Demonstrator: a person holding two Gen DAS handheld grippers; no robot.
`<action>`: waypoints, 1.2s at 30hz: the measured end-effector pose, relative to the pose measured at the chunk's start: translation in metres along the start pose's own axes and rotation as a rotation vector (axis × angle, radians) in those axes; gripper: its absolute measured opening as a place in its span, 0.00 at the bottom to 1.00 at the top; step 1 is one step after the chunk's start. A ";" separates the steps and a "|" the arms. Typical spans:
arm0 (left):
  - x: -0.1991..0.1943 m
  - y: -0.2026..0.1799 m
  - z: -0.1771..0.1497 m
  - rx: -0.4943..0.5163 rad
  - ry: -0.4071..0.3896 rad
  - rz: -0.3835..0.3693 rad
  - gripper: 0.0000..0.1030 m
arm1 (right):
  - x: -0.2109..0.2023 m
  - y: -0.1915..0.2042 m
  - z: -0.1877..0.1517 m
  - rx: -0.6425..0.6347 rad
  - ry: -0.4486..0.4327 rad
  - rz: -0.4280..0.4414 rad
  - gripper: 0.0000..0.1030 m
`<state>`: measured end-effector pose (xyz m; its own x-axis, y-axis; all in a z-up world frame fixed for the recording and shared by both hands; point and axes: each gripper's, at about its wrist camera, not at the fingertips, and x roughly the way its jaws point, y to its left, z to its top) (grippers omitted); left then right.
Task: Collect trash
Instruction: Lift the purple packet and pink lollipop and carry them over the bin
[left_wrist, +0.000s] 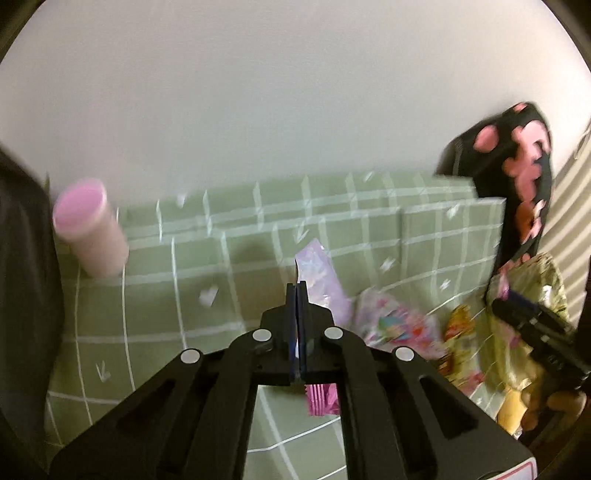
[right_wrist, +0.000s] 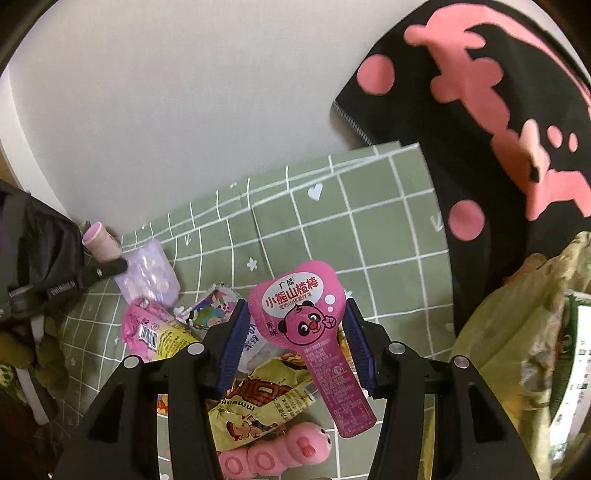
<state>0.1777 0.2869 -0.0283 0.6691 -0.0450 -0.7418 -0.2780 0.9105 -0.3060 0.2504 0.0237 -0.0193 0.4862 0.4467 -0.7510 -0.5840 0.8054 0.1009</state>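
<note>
Bare green cloth (right_wrist: 388, 236) lies open beyond the pink wrapper (right_wrist: 295, 306); other wrappers (right_wrist: 258, 398) crowd its near-left side, a black bag (right_wrist: 480, 155) blocks its right.

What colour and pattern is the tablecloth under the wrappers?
Sage-green tablecloth with a white grid and small white hearts and flowers; clearest in the right wrist view.

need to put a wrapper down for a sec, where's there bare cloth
Bare green checked tablecloth lies along the wall, between the pink cylinder cup and the black pink-spotted fabric. Crowded near the right tongs: the pink bear lollipop wrapper, the yellow snack wrapper.
</note>
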 end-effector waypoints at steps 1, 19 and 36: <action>-0.007 -0.005 0.006 0.006 -0.024 -0.012 0.01 | -0.004 0.000 0.002 -0.002 -0.009 -0.005 0.47; -0.043 -0.094 0.086 0.177 -0.172 -0.230 0.01 | -0.090 -0.043 0.054 0.028 -0.189 -0.151 0.47; -0.032 -0.225 0.076 0.363 -0.115 -0.454 0.01 | -0.171 -0.138 0.045 0.108 -0.253 -0.384 0.47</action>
<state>0.2717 0.1151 0.1095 0.7421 -0.4369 -0.5083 0.2938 0.8937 -0.3392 0.2768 -0.1461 0.1248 0.8045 0.1788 -0.5664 -0.2665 0.9609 -0.0752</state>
